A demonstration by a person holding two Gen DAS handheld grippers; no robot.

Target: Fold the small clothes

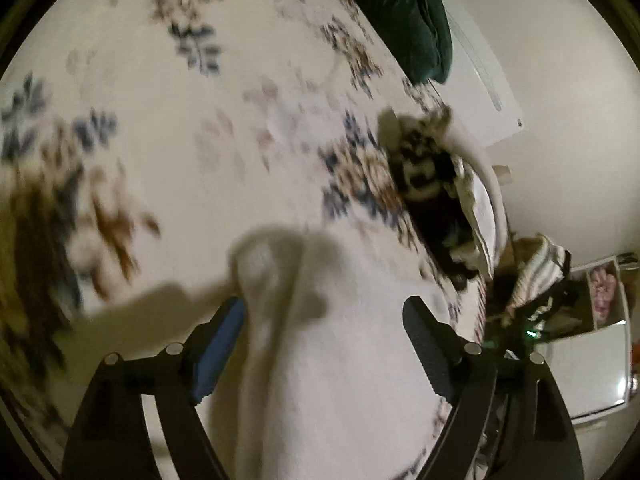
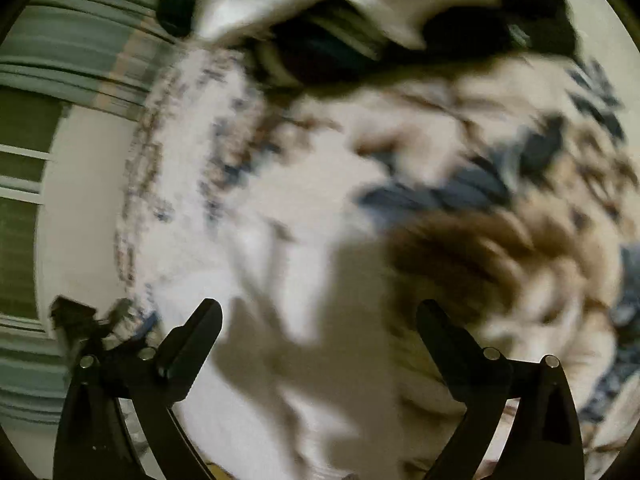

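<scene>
A small white garment point(image 1: 312, 344) lies on the floral bedspread point(image 1: 200, 100), running up between the fingers of my left gripper point(image 1: 324, 320). The jaws stand wide apart and the cloth rests against the left blue-padded finger point(image 1: 220, 344), not pinched. In the right wrist view the same white cloth point(image 2: 288, 320) lies below my right gripper point(image 2: 320, 320), whose jaws are wide open and empty. Both views are blurred by motion.
A pile of black and white clothes point(image 1: 440, 200) sits at the bedspread's right edge; it also shows at the top of the right wrist view point(image 2: 360, 20). A dark green cushion point(image 1: 400, 12) lies at the far end. A white wall point(image 1: 560, 120) and a striped item point(image 1: 540, 276) lie beyond.
</scene>
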